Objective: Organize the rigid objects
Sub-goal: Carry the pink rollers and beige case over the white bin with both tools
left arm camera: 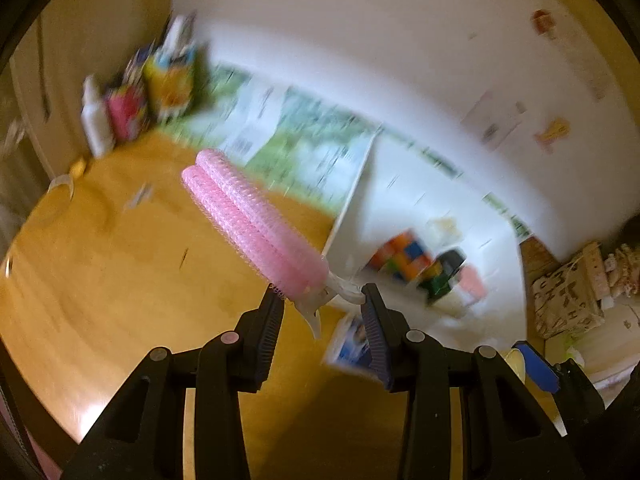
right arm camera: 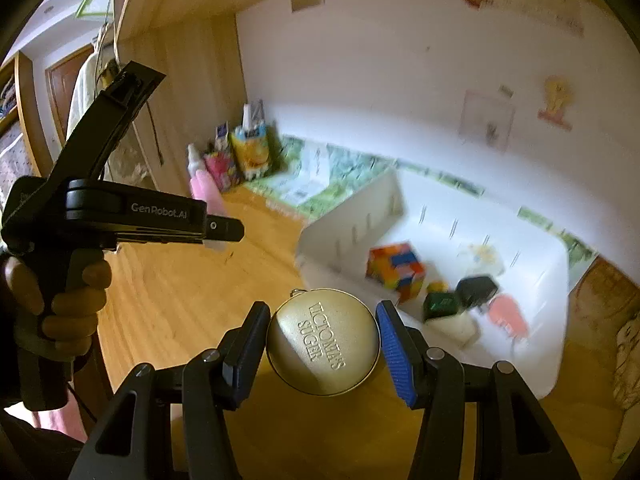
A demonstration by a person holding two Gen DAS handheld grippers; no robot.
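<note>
My left gripper (left arm camera: 323, 300) is shut on a pink hair-roller clip (left arm camera: 252, 220) by its white handle and holds it above the wooden table (left arm camera: 120, 280). My right gripper (right arm camera: 322, 334) is shut on a round gold tin (right arm camera: 323, 346) marked "Victoria's Sugar", held over the table near the front corner of a white bin (right arm camera: 520, 360). The white bin (left arm camera: 400, 200) holds a multicoloured cube (right arm camera: 396, 270), a black box (right arm camera: 478, 288), a green box (right arm camera: 440, 304) and a pink piece (right arm camera: 508, 318). The left gripper's body also shows at the left of the right wrist view (right arm camera: 120, 216).
Bottles and colourful packs (right arm camera: 236, 156) stand at the far left corner against the wall. A green printed sheet (left arm camera: 304, 140) lies behind the bin. A blue-and-white card (left arm camera: 352, 344) lies on the table near my left gripper. A patterned box (left arm camera: 568, 300) is at right.
</note>
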